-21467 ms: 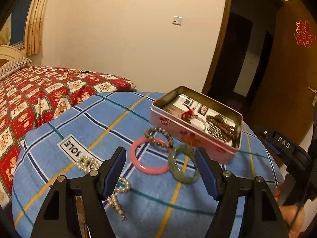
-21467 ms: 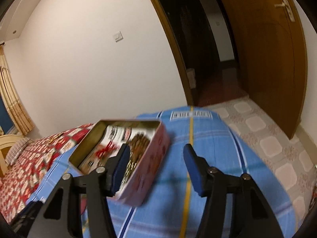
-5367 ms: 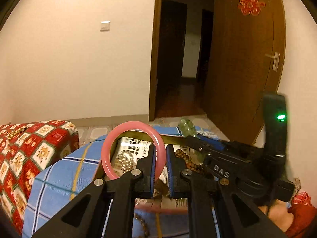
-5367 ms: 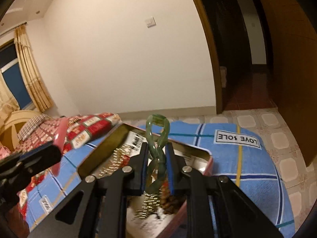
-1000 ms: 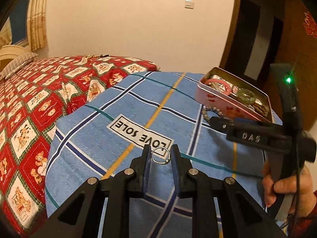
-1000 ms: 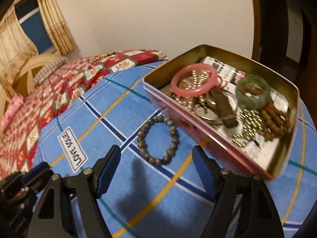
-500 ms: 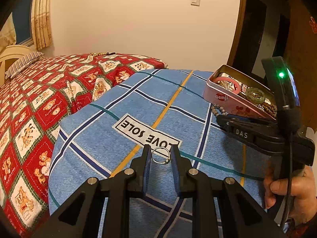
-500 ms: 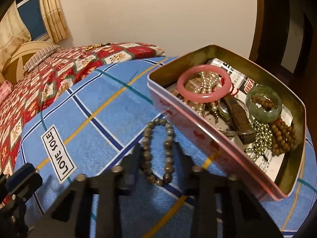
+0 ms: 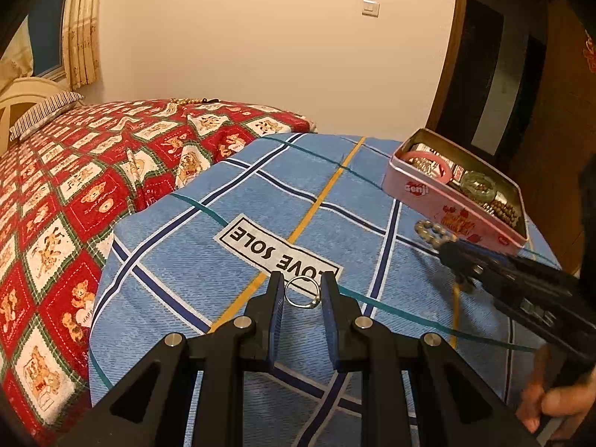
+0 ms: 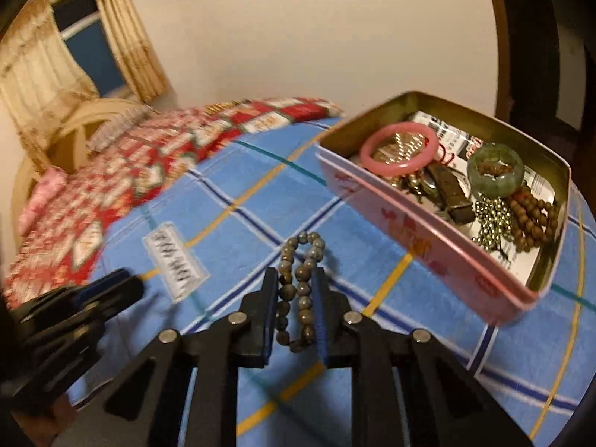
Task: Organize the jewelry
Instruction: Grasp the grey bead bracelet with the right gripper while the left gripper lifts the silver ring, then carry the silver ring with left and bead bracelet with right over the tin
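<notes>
A thin silver ring (image 9: 315, 299) stands pinched between the pads of my left gripper (image 9: 301, 282), just above the blue checked cloth (image 9: 231, 260). My right gripper (image 10: 295, 275) has its jaws closing on a grey bead bracelet (image 10: 303, 290), which is squeezed into a narrow loop between the pads. In the left wrist view that bracelet (image 9: 432, 230) pokes out of the right gripper's tips beside the pink tin (image 9: 447, 212). The open tin (image 10: 409, 238) holds a pink bangle (image 10: 398, 167), a green bangle (image 10: 495, 182), brown beads (image 10: 532, 216) and gold chains.
The cloth carries a white "LOVE SOLE" label (image 9: 277, 253). A red patterned quilt (image 9: 74, 186) covers the bed to the left. A dark doorway (image 9: 495, 82) lies behind the tin. A hand (image 9: 558, 406) grips the right tool at the lower right.
The right gripper's jaws have gone from wide apart to closed around the bead bracelet, flattening its loop, and it has shifted a little. The left gripper stays put with the ring.
</notes>
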A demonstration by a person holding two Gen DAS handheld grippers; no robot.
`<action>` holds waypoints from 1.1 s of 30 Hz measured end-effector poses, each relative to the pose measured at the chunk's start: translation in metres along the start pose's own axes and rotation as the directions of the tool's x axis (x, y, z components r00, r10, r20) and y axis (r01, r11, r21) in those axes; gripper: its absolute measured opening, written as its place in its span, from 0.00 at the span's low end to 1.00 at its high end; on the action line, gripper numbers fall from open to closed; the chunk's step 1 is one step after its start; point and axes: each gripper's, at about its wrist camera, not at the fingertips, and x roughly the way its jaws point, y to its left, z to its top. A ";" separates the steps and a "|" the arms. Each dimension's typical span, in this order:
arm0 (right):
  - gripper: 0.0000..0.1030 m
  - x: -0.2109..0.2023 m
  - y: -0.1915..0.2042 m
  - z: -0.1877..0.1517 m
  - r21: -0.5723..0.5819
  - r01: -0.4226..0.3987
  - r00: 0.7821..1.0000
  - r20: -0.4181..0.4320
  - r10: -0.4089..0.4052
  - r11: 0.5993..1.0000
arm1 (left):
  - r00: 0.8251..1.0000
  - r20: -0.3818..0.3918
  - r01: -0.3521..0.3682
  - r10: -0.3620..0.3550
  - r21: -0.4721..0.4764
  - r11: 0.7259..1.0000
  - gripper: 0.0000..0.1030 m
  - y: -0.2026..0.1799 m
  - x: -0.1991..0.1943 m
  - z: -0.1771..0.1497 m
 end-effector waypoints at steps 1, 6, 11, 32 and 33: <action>0.20 -0.003 0.003 -0.001 -0.002 -0.008 1.000 0.012 0.008 1.000 | 1.000 0.008 0.006 -0.006 0.000 1.000 0.19 0.000 -0.002 0.000; 0.20 -0.027 0.008 -0.012 0.001 -0.051 0.995 0.085 0.050 0.999 | 0.998 0.063 0.028 -0.029 0.013 1.000 0.20 -0.003 -0.013 -0.001; 0.20 -0.039 0.014 -0.013 -0.014 -0.034 0.989 0.145 0.035 0.999 | 0.993 0.092 0.069 -0.069 -0.002 0.998 0.19 -0.008 -0.022 -0.006; 0.21 -0.096 -0.061 -0.005 0.158 0.106 0.943 0.298 -0.150 0.982 | 0.957 0.119 0.246 -0.264 0.149 0.958 0.19 -0.100 -0.004 0.028; 0.21 -0.096 -0.066 0.001 0.160 0.115 0.940 0.302 -0.160 0.980 | 0.955 0.125 0.250 -0.270 0.152 0.956 0.19 -0.103 -0.002 0.033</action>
